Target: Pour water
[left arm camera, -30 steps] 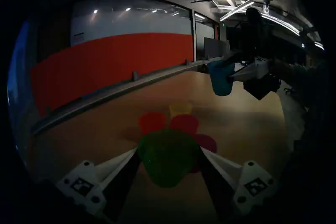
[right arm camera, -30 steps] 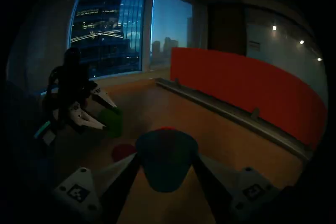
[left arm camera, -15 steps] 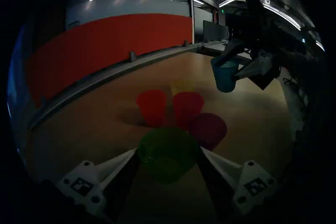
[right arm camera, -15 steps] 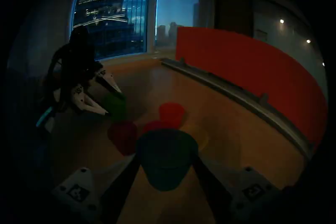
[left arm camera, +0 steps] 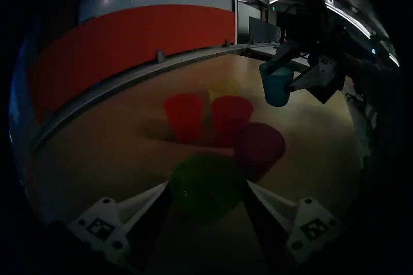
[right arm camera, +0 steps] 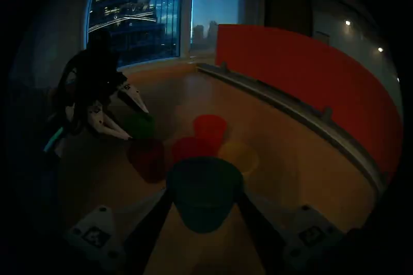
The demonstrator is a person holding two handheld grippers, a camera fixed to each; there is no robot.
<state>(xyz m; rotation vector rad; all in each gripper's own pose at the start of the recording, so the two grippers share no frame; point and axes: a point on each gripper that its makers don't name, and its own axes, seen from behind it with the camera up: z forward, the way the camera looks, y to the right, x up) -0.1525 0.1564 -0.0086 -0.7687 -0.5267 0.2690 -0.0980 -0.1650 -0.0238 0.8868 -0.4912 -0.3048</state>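
My left gripper [left arm camera: 207, 192] is shut on a green cup [left arm camera: 206, 187], held upright above the wooden table [left arm camera: 124, 151]. My right gripper [right arm camera: 204, 200] is shut on a blue cup [right arm camera: 205, 192], also upright. In the left gripper view the blue cup [left arm camera: 276, 85] hangs at the upper right in the right gripper [left arm camera: 291, 81]. In the right gripper view the green cup [right arm camera: 139, 126] sits in the left gripper [right arm camera: 131, 128] at the left. Between them stand two red cups [left arm camera: 183, 117] [left arm camera: 231, 119], a yellow cup [left arm camera: 223, 88] and a dark maroon cup [left arm camera: 259, 146].
A red partition [left arm camera: 129, 43] with a grey rail [left arm camera: 103, 92] runs along the table's far side. Large windows [right arm camera: 155, 12] show a city at dusk. The person's dark shape [right arm camera: 95, 74] stands behind the left gripper. The room is dim.
Both grippers have tilted downward and come lower toward the cluster of cups, which now shows more fully in both views. Each keeps its cup.
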